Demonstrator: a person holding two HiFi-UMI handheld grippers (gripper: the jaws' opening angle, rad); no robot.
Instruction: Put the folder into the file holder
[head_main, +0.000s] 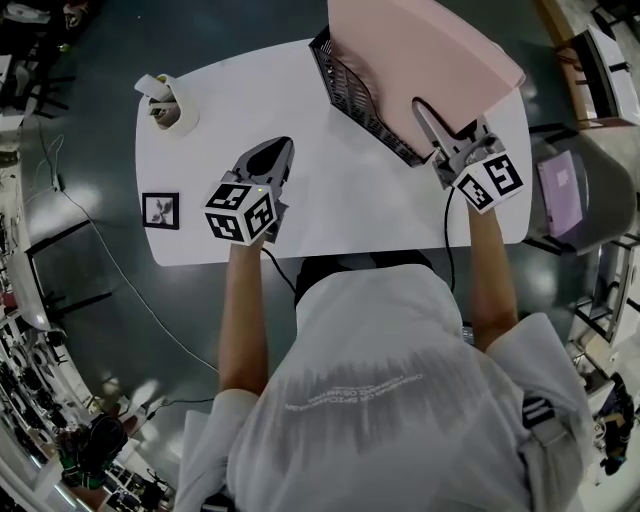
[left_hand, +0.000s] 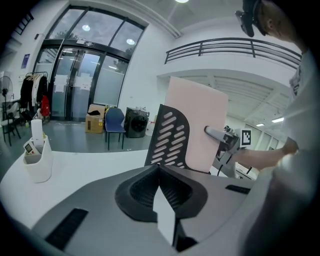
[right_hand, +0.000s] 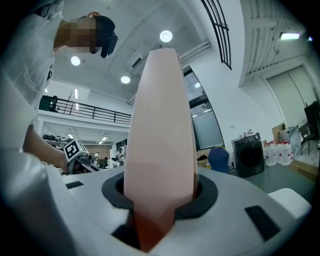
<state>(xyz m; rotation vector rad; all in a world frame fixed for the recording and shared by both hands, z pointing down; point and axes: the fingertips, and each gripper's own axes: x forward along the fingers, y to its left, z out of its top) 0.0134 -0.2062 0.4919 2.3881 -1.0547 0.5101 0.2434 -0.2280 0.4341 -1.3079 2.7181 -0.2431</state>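
Note:
A pink folder (head_main: 420, 50) stands upright inside the black mesh file holder (head_main: 352, 92) at the table's far right. My right gripper (head_main: 440, 128) is shut on the folder's near edge; in the right gripper view the folder (right_hand: 160, 130) rises straight up between the jaws. My left gripper (head_main: 272, 158) rests over the middle of the white table (head_main: 330, 200), shut with nothing in it, well to the left of the holder. From the left gripper view the holder (left_hand: 168, 137) and the folder (left_hand: 197, 125) stand ahead, with the right gripper (left_hand: 222, 137) at the folder's right edge.
A white pen cup (head_main: 172, 105) with small items stands at the table's far left, also in the left gripper view as a pen cup (left_hand: 37, 157). A square marker card (head_main: 161, 210) lies near the left front edge. A chair (head_main: 580, 195) stands to the right of the table.

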